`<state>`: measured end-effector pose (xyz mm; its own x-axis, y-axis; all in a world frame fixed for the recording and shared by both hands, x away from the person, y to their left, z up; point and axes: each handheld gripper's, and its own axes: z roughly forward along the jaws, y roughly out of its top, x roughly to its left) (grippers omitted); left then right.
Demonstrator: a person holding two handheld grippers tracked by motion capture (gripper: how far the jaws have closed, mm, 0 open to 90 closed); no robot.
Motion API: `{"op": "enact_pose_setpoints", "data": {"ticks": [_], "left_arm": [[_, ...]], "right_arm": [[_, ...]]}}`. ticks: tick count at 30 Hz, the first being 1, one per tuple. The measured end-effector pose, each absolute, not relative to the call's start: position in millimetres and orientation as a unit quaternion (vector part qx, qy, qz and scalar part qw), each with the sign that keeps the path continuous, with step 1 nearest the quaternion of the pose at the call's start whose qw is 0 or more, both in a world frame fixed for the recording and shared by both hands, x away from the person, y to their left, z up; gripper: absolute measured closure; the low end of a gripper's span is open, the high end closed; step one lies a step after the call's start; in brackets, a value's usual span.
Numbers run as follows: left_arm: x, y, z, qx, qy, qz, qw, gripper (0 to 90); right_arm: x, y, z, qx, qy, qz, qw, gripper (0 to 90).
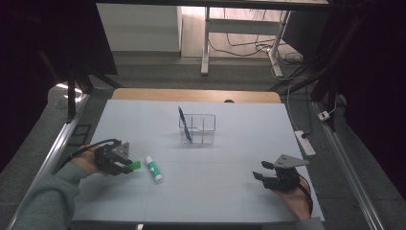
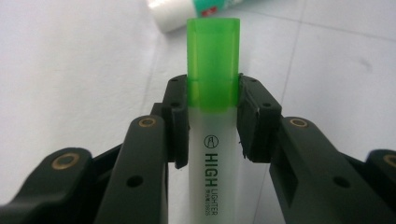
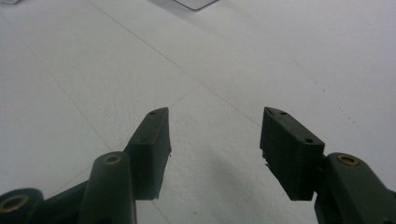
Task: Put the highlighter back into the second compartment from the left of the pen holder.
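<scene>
1. High view: left gripper [image 1: 125, 164] sits at the table's [image 1: 230, 191] near left with a highlighter [image 1: 134, 166] in its jaws, just beside a glue stick [image 1: 154, 169]. Right gripper [image 1: 262, 171] rests at the near right, empty. A clear organizer [image 1: 203, 125] holds a pen [image 1: 185, 123] upright.
2. Left gripper view: both pads clamp the highlighter [image 2: 213, 116] just below its green cap; glue stick [image 2: 187, 11] lies beyond.
3. Right gripper view: jaws stand apart over bare table [image 3: 140, 60].

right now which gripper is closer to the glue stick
Left. The left gripper, shut on the green highlighter, sits just beside the glue stick. The right gripper is open, far across the table.
</scene>
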<state>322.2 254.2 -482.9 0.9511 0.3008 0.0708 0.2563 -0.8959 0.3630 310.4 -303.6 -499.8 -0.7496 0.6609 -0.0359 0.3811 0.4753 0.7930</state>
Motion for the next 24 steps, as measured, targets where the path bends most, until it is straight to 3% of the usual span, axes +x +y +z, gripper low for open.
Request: {"op": "enact_pose_setpoints", "data": {"ticks": [24], "left_arm": [[313.8,270.2,-459.0,0.917,0.258,0.128,0.277,66.4]], "right_arm": [[313.3,-301.6,-498.4,0.305,0.842,0.411,0.174,42.7]]}}
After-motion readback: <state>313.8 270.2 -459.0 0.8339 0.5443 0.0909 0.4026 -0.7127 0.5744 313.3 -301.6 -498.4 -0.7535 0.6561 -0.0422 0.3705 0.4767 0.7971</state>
